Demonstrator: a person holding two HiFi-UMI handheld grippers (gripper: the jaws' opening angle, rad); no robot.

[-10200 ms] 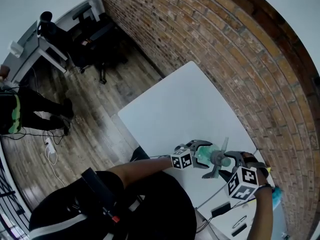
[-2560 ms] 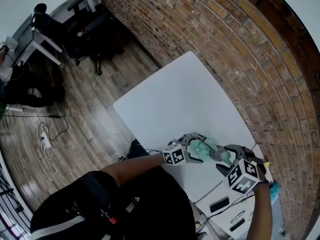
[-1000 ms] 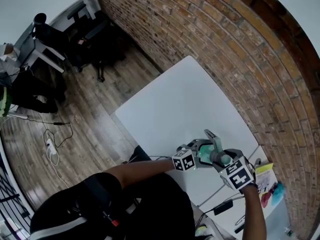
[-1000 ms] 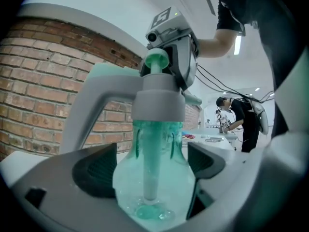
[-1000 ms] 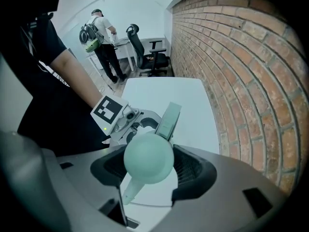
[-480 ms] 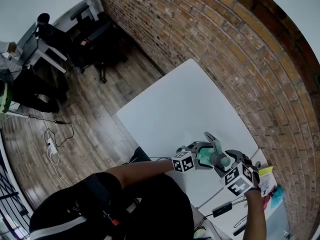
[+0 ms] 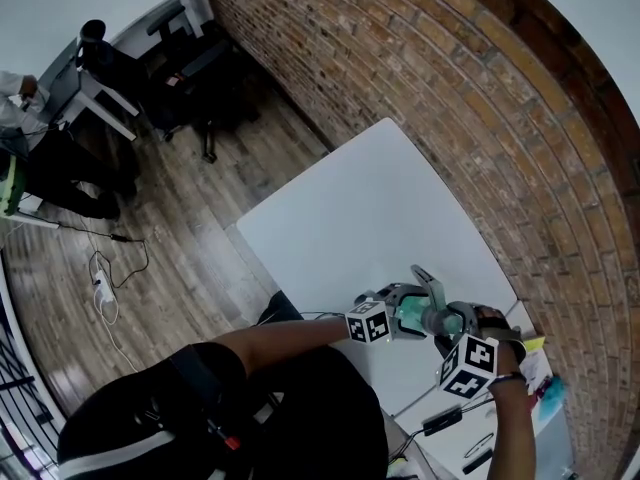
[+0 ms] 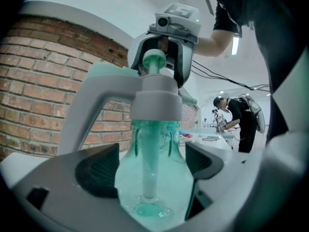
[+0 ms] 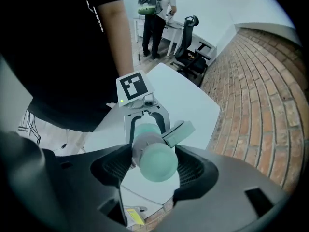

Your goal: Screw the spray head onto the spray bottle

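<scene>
A translucent green spray bottle [image 8: 154, 178] sits upright between the pads of my left gripper [image 7: 403, 314], which is shut on its body. Those jaws have closed slightly within the last second. The grey spray head [image 8: 154, 100] rests on the bottle's neck, and its trigger [image 7: 430, 284] points away from me. My right gripper [image 7: 441, 321] comes straight down from above and is shut on the spray head [image 9: 153, 159], a pad on each side. In the right gripper view my left gripper [image 9: 145, 123] shows below, around the bottle. Both are held above the white table [image 7: 370, 208].
A brick wall [image 7: 480, 98] runs along the table's far side. A yellow paper [image 7: 533, 348] and cables with small black devices [image 7: 440, 420] lie on the near right. Office chairs [image 7: 180, 68] and a person [image 7: 20, 88] are far off on the wooden floor.
My right gripper has rolled about the spray head, and its marker cube has swung down towards me. The left gripper and the bottle have stayed put.
</scene>
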